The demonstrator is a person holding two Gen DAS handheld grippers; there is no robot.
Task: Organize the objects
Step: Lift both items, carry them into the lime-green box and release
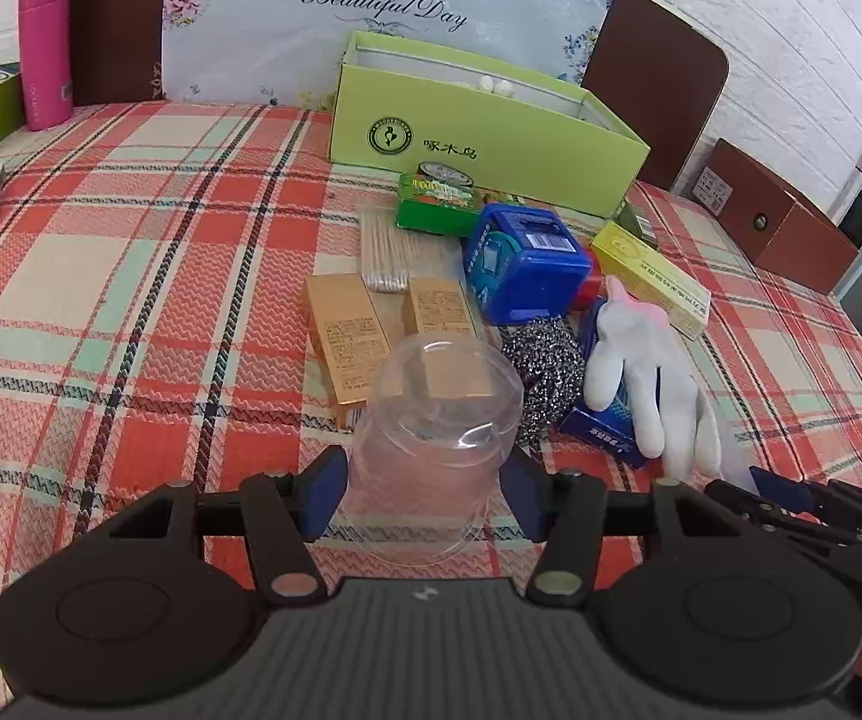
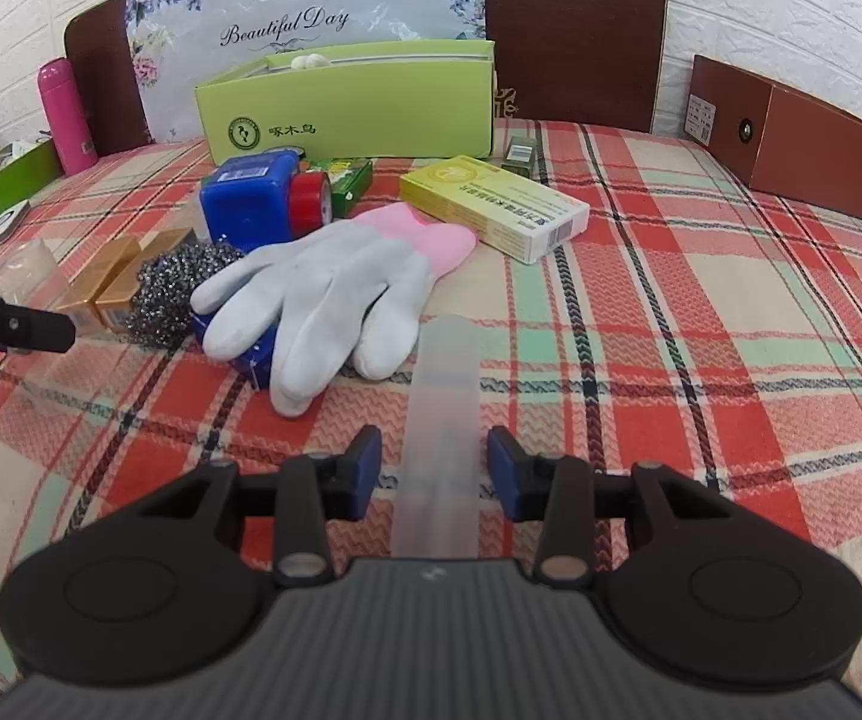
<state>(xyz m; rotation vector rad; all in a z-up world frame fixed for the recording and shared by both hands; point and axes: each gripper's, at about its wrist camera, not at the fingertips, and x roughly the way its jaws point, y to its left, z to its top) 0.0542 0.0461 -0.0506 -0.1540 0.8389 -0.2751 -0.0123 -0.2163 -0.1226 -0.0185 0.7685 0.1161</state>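
While the left tongs (image 1: 425, 492) sit about half open with both blue pads against a clear cup (image 1: 437, 426) held upside down, the right tongs (image 2: 434, 468) are opening, a frosted tube (image 2: 440, 438) lying lengthwise between the pads with a gap on each side. Desk (image 2: 701, 360): plaid cloth in red, cream and mint. Central heap, just beyond the cup: two gold boxes (image 1: 347, 336) side by side; cotton swabs (image 1: 386, 249) behind them; steel scourer (image 1: 542, 369) touching the near box; white glove (image 2: 317, 294) with pink cuff, draped over a blue packet (image 1: 602, 423); blue container (image 1: 521, 261) with red lid (image 2: 310, 201); small green box (image 1: 437, 204); yellow carton (image 2: 494, 207), lying flat. Rear: open green box (image 1: 479, 126), white items inside. Far left: pink flask (image 1: 44, 48), upright. Far right: brown box (image 2: 791, 138).
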